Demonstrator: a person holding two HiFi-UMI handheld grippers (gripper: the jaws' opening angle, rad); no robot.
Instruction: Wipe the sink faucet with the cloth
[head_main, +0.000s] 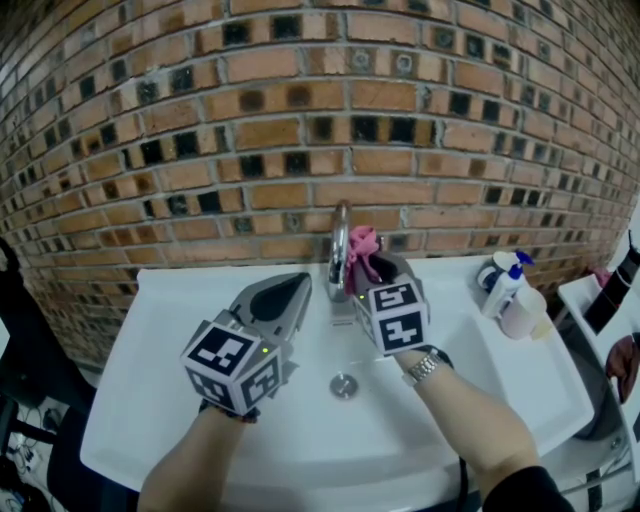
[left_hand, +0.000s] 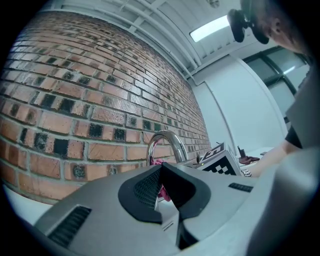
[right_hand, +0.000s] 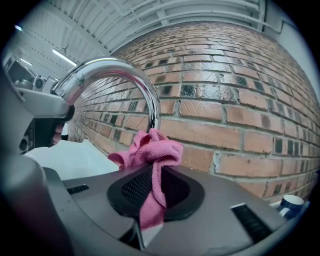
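A chrome arched faucet (head_main: 340, 250) rises at the back of the white sink (head_main: 200, 400). My right gripper (head_main: 372, 268) is shut on a pink cloth (head_main: 362, 245), and the bunched cloth (right_hand: 150, 150) lies against the right side of the faucet (right_hand: 120, 75) near its upright stem. My left gripper (head_main: 296, 287) hangs over the basin just left of the faucet, shut with nothing between its jaws. In the left gripper view the faucet (left_hand: 165, 142) and a bit of the pink cloth (left_hand: 159, 162) show beyond the closed jaws.
A brick wall (head_main: 300, 120) stands right behind the sink. White bottles (head_main: 510, 290) sit on the sink's right rear corner. The drain (head_main: 343, 384) lies in the basin below the grippers. A white rack (head_main: 600, 310) stands at the far right.
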